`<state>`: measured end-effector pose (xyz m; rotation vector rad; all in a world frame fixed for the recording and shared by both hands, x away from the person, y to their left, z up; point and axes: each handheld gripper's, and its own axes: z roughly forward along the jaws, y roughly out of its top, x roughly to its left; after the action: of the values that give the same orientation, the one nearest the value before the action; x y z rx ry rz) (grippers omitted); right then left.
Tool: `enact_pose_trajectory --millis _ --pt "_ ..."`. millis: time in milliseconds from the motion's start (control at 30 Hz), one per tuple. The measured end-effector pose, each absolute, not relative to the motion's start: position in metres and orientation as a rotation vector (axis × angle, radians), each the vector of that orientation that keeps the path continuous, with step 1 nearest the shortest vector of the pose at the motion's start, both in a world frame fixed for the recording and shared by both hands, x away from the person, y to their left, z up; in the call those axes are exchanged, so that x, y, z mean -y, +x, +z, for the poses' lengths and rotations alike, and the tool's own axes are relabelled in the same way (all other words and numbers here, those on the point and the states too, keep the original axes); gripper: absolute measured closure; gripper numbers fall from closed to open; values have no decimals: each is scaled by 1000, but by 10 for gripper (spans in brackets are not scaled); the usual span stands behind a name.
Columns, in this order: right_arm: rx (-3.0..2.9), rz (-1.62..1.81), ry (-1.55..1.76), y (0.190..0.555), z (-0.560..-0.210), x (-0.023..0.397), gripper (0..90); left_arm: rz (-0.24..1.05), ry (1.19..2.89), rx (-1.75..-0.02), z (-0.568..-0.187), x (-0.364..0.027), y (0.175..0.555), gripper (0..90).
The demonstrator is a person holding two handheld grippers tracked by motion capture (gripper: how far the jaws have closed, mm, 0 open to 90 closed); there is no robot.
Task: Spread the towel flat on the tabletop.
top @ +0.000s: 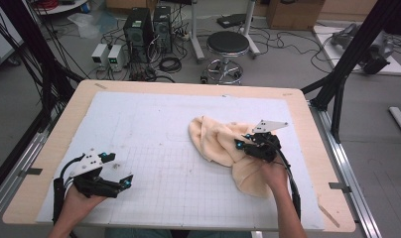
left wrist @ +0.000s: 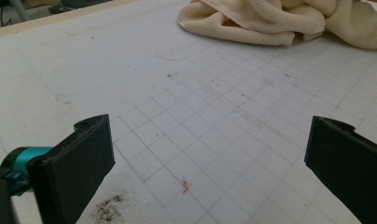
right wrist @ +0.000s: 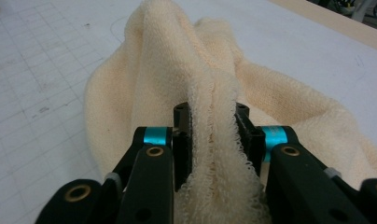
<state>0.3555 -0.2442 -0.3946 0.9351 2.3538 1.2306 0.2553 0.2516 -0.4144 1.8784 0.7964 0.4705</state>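
A cream towel [top: 216, 141] lies crumpled on the right half of the white grid mat [top: 154, 124]. My right gripper [top: 248, 144] sits on its middle, jaws pinched on a raised fold of the towel [right wrist: 212, 121]; in the right gripper view the terry edge is squeezed between the two black pads. My left gripper [top: 125, 182] rests near the mat's front left corner, held by a hand, jaws wide apart. In the left gripper view its fingers [left wrist: 79, 163] frame bare mat, and the towel [left wrist: 270, 21] lies far ahead.
The wooden table edge [top: 54, 148] borders the mat. Black frame posts [top: 347, 59] stand at the back right and left. A stool [top: 227, 47], computer towers [top: 139, 29] and cables lie on the floor beyond the table. Dirt specks [left wrist: 109, 207] mark the mat near my left gripper.
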Motion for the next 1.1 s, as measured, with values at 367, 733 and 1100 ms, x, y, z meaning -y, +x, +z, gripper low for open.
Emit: enact_pose_trajectory --millis 367,733,1100 --pt "-2309 1367 938 346 -377 248 789 470 1878 -797 -414 -251 255 17" --pt "-2308 1419 846 339 -341 218 793 471 1878 -791 -414 -251 256 17" --pt "-2296 1489 729 337 -295 175 794 467 1871 -790 -413 -251 256 17"
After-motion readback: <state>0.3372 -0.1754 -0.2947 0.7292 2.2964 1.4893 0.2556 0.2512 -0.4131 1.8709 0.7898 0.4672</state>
